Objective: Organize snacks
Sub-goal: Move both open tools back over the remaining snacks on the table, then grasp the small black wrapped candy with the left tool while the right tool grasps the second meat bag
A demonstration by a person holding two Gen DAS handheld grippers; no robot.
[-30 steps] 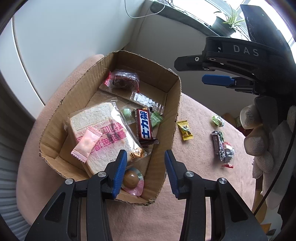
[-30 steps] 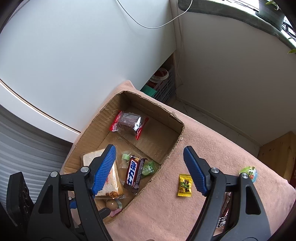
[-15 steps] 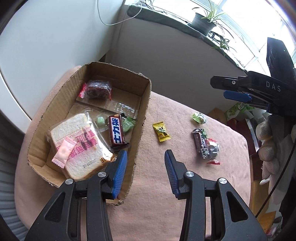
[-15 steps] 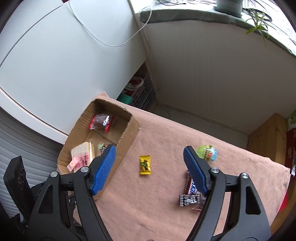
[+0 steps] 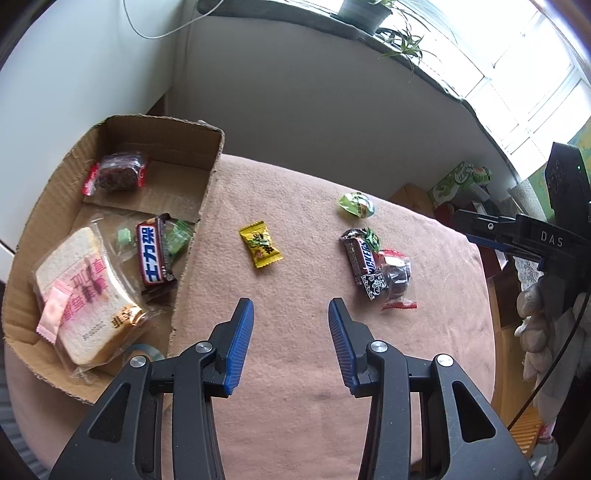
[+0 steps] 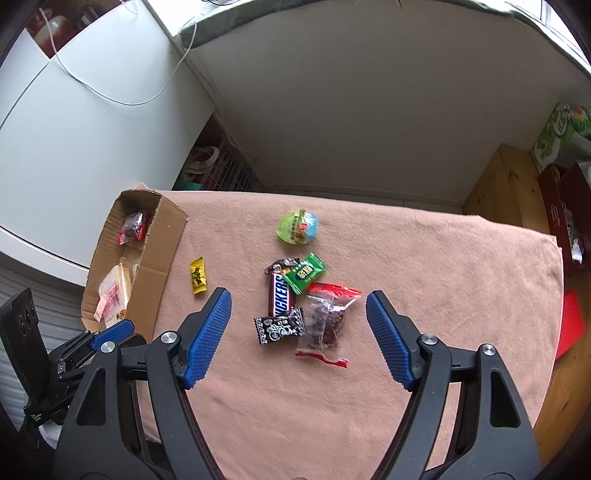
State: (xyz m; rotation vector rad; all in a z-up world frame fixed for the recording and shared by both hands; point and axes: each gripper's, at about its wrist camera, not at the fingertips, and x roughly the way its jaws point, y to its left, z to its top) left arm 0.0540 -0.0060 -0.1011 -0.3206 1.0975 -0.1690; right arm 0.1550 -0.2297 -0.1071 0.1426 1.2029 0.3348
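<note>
A cardboard box (image 5: 201, 206) at the table's left holds wrapped bread (image 5: 79, 291), a chocolate bar (image 5: 153, 254) and other snacks. On the pink cloth lie a yellow candy (image 5: 260, 243), a green round pack (image 6: 297, 226), a Snickers bar (image 6: 280, 299), a green candy (image 6: 304, 272), a black-white candy (image 6: 279, 326) and a clear red-edged pack (image 6: 325, 319). My left gripper (image 5: 290, 345) hangs open over bare cloth beside the box. My right gripper (image 6: 298, 338) is open wide above the snack pile, holding nothing.
A white wall and window sill with plants (image 5: 369, 14) lie behind the table. Wooden furniture (image 6: 509, 184) and green boxes (image 6: 561, 129) stand at the right. A pink crate (image 6: 225, 170) sits on the floor behind the box.
Both grippers have swung rightward, away from the box and over the cloth. The loose snack pile now sits between the right gripper's fingers in its view. Neither opening changed.
</note>
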